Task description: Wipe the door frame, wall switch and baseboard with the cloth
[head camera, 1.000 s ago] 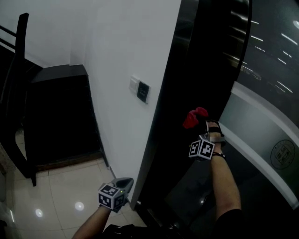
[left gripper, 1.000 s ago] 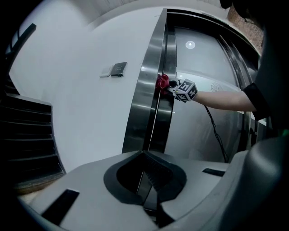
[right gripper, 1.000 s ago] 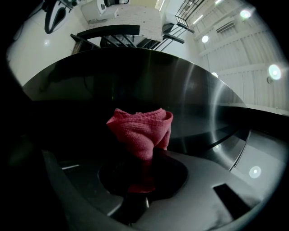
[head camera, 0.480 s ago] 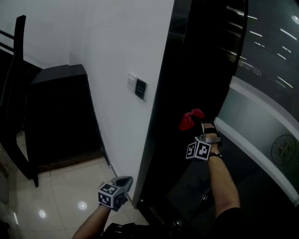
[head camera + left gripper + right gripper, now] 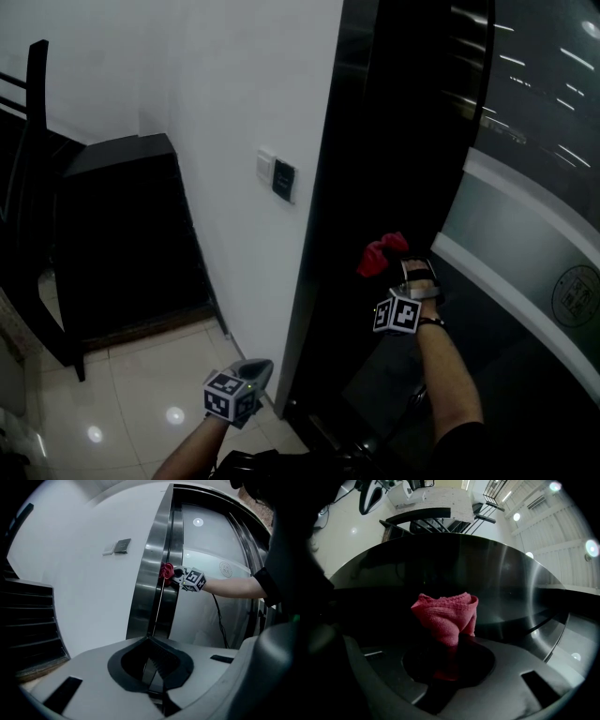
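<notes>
As right claw (image 5: 451, 645) grips, cloth (image 5: 446, 615) protrudes

The cloth (image 5: 446, 616) pinched in your right gripper (image 5: 449, 648) is red, nubbly woven fabric, matt and soft-looking. The door frame (image 5: 511, 573) behind it is dark polished metal, smooth and mirror-glossy. The wall (image 5: 234, 112) looks smooth, matt white, and the wall switch (image 5: 279, 175) looks like plastic. The floor (image 5: 141, 394) tiles are glossy with glints of light. Your left gripper (image 5: 150, 644) has a matt grey plastic shell.
</notes>
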{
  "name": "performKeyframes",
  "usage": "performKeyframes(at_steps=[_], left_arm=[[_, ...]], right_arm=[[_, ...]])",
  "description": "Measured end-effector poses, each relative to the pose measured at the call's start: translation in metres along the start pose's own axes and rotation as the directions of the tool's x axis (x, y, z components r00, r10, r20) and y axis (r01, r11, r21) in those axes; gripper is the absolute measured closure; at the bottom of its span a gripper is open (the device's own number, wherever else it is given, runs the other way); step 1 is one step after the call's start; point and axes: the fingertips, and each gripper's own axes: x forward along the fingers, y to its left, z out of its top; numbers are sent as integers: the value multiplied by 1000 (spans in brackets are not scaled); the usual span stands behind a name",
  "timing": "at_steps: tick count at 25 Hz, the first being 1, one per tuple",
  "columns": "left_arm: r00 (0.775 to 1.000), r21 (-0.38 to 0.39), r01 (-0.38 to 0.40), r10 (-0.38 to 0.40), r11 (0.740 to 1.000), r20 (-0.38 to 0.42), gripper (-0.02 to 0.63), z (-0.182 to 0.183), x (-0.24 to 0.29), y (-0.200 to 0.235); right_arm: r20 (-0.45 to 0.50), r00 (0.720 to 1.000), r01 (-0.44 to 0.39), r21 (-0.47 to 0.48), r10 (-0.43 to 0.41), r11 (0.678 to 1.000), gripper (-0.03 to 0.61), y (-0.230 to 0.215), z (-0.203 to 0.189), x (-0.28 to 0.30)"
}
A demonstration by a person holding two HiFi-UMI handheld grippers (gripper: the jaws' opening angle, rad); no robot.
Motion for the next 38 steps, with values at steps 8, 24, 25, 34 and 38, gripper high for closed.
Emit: performKeyframes(at_steps=[8, 24, 25, 34, 38], left_arm=[[1000, -12, -12, 12, 1000, -13, 621, -7, 4, 7], [999, -31, -29, 28, 999, -25, 621, -14, 4, 12], [999, -33, -32, 31, 999, -24, 621, -14, 4, 13], [998, -42, -50, 49, 998, -27, 621, -15, 3, 18], [998, -47, -56, 55, 997, -30, 621, -17, 0, 20]], right_arm=[[7, 1000, -27, 26, 27, 999, 517, 19, 3, -2], [-11, 995, -100, 142, 102, 985, 517, 85, 1, -11], [-12, 994, -104, 146, 107, 984, 517, 88, 2, -12], [-15, 988, -149, 197, 155, 969, 517, 123, 0, -14], [-15, 986, -162, 201, 169, 966, 517, 134, 1, -16]])
